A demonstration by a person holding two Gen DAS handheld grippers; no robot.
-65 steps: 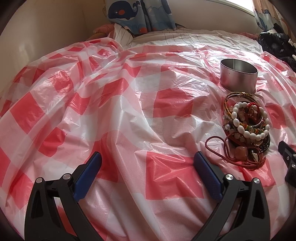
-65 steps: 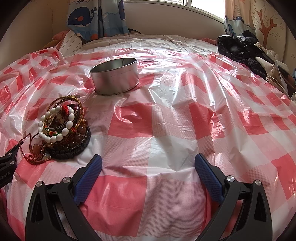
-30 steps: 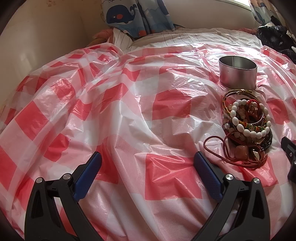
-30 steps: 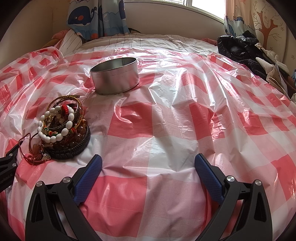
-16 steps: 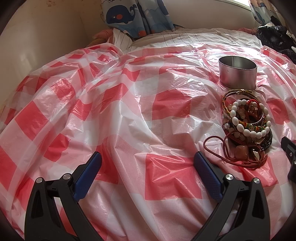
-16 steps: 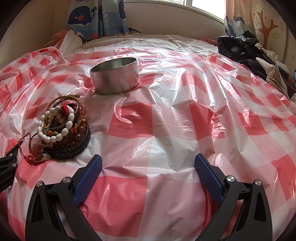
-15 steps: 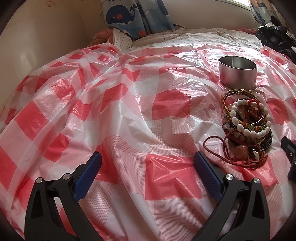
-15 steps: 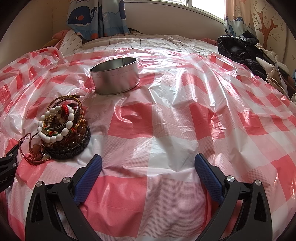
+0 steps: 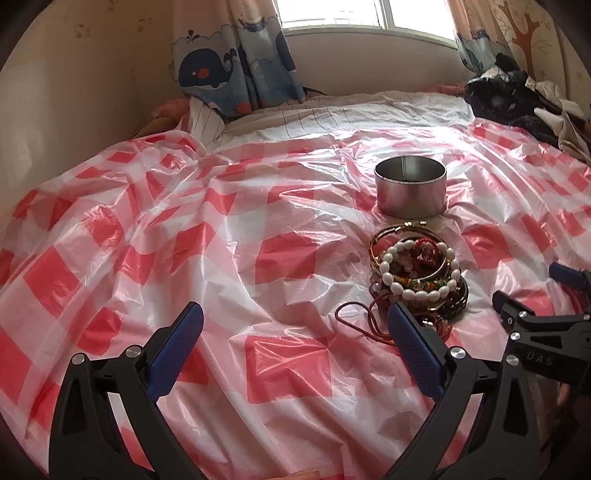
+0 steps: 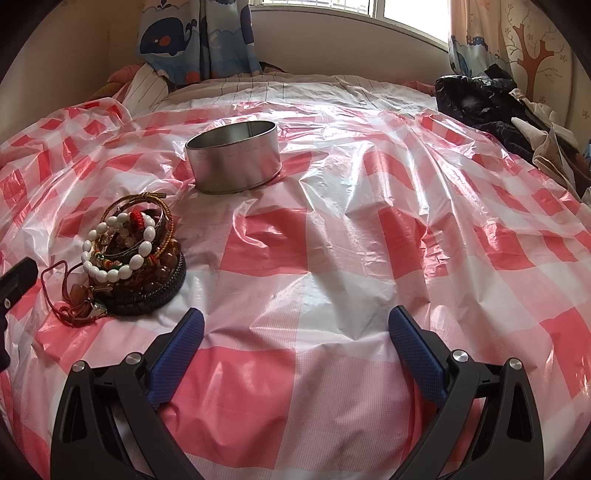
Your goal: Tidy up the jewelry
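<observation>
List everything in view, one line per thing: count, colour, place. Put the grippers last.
Tin: one, silver, open-topped, on the sheet beyond the jewelry.
Jewelry pile: one stack, white, brown, red and black bracelets with a red cord, near-left in the right wrist view.
Plastic sheet: one, red-and-white check, covering the bed.
Whale curtain: one, blue, back wall.
Dark clothes: one heap, black, far right.
Left gripper: black with blue pads, jaws open, empty.
Right gripper: the same, jaws open, empty.

Red-white checked plastic sheet [image 10: 332,236] over bed, whale curtain [image 9: 229,70] behind, dark clothes pile [image 10: 480,99] far right by window [image 9: 332,14].
</observation>
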